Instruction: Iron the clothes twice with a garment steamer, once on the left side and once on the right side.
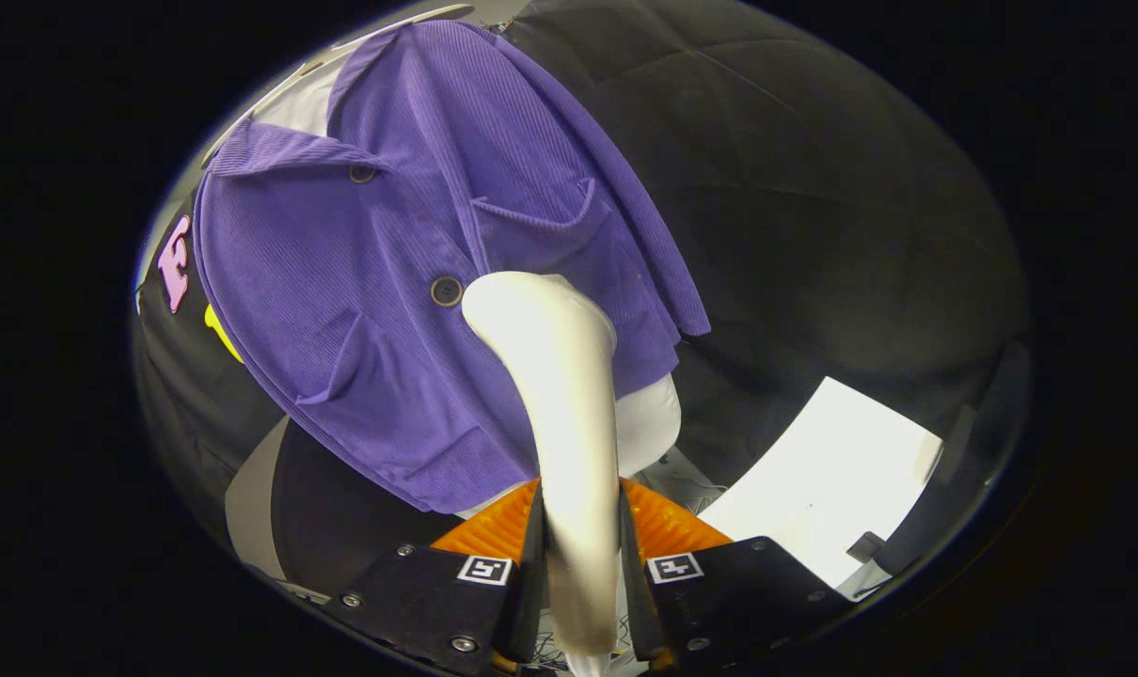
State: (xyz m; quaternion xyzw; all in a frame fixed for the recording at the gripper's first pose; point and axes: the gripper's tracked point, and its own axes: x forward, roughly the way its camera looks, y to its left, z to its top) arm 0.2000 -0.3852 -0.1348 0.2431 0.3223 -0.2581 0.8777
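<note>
A purple corduroy shirt [390, 282] with dark buttons and two chest pockets hangs on a white mannequin torso [649, 423], just ahead of me. My gripper [580, 536] is shut on the handle of a cream-white garment steamer [560, 376]. Both fingers press on the handle from either side. The steamer rises from between the fingers and curves up, and its head meets the shirt front beside the lower button, under the pocket on the right half. Whether the head touches the cloth or hovers just off it cannot be told.
A white table top [832, 480] lies to the right of the fingers, below the shirt. Black booth cloth [813, 188] hangs behind and beside the shirt. A pale hanger bar [343, 52] runs above the collar.
</note>
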